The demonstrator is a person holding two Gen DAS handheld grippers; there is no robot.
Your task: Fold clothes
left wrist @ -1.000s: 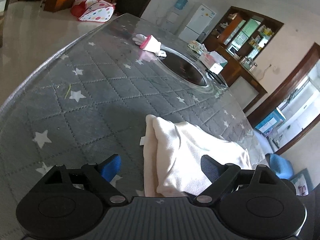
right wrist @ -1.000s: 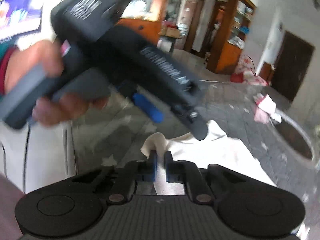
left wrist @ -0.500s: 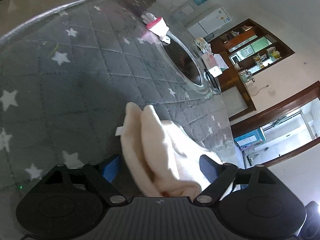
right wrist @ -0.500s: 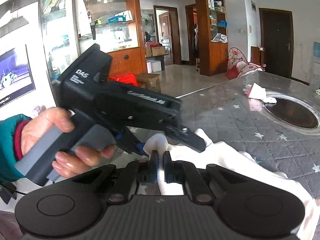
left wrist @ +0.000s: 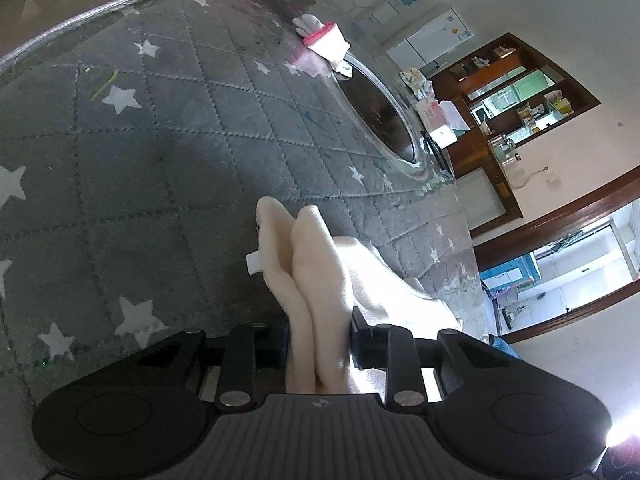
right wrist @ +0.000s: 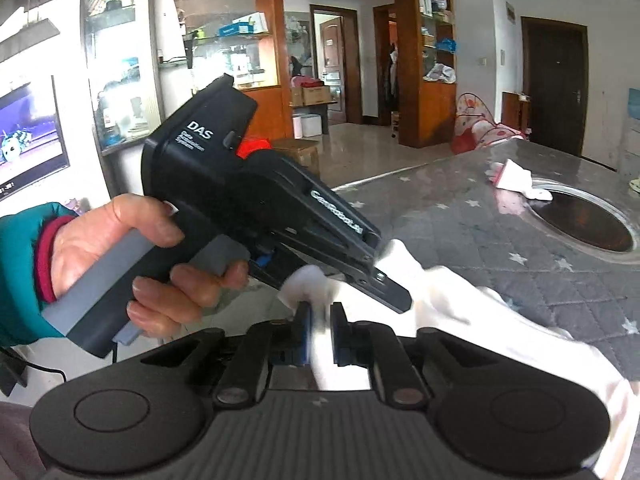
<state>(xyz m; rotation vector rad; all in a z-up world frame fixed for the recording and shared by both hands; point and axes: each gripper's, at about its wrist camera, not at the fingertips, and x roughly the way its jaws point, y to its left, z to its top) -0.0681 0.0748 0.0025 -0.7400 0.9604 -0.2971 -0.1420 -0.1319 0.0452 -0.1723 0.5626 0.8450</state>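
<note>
- Now the left hand-held gripper (left wrist: 318, 344) is closing its jaws on the cream garment (left wrist: 316, 280), 2 bunched folds pressed between its pads.
- Right hand-held gripper (right wrist: 320, 334): jaws easing apart, with the same cloth between them and touching the pads.
- Garment lies on the grey star-quilted counter (left wrist: 160, 152), its long axis running from the grippers toward the counter's far right.
- A person's hand (right wrist: 120, 256) holds the left gripper's handle.

Left tool (left wrist: 318, 340) closing on cream garment (left wrist: 316, 280) over grey quilted tabletop (left wrist: 160, 160)
</note>
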